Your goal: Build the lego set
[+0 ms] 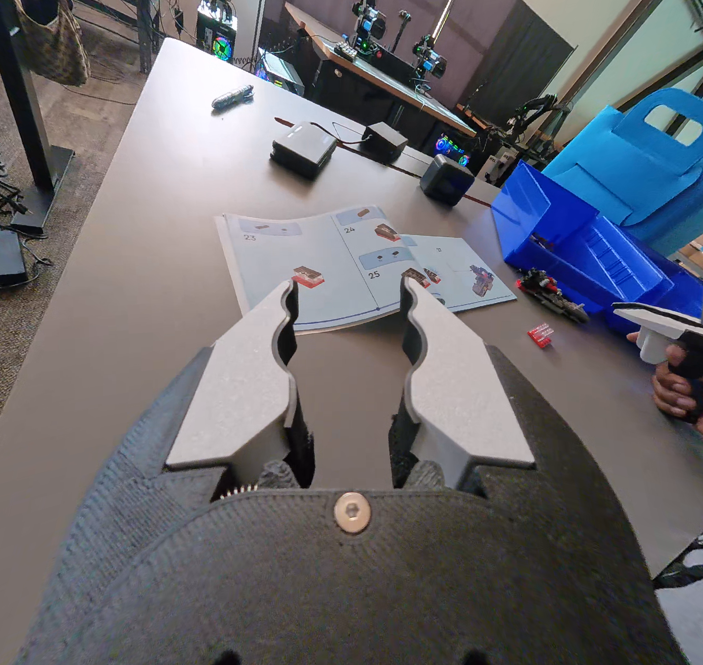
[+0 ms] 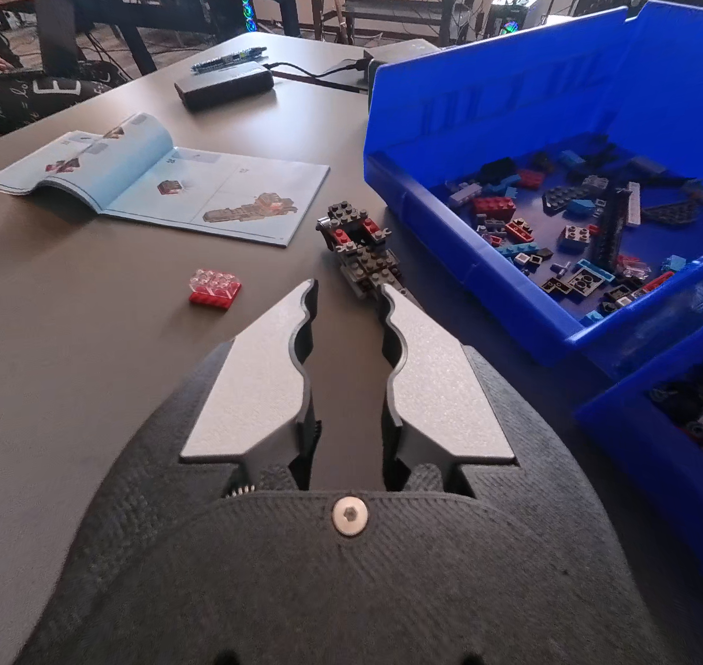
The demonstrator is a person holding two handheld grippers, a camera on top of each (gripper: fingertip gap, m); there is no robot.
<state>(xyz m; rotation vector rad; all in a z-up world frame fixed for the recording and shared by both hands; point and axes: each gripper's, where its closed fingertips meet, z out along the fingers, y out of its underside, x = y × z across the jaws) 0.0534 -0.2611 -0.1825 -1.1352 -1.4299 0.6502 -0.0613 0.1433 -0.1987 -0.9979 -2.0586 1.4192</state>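
A dark grey and red partly built lego model [image 2: 357,243] lies on the grey table, just beyond my right gripper [image 2: 348,291], which is open and empty above the table. A small red and clear brick stack [image 2: 215,285] sits to its left; it also shows in the left wrist view [image 1: 540,335], with the model [image 1: 547,293] behind it. An open instruction booklet [image 1: 342,266] lies past my left gripper [image 1: 348,285], which is open and empty over the table. The booklet also shows in the right wrist view [image 2: 163,186].
A blue bin [image 2: 456,228] of loose bricks stands right of the model, a second blue bin [image 2: 627,437] nearer. Black boxes [image 1: 304,148] and a cable lie at the table's far side. A hand [image 1: 677,384] holding the other gripper shows at right. Across from one pair of fingers to the other is roughly 40 cm.
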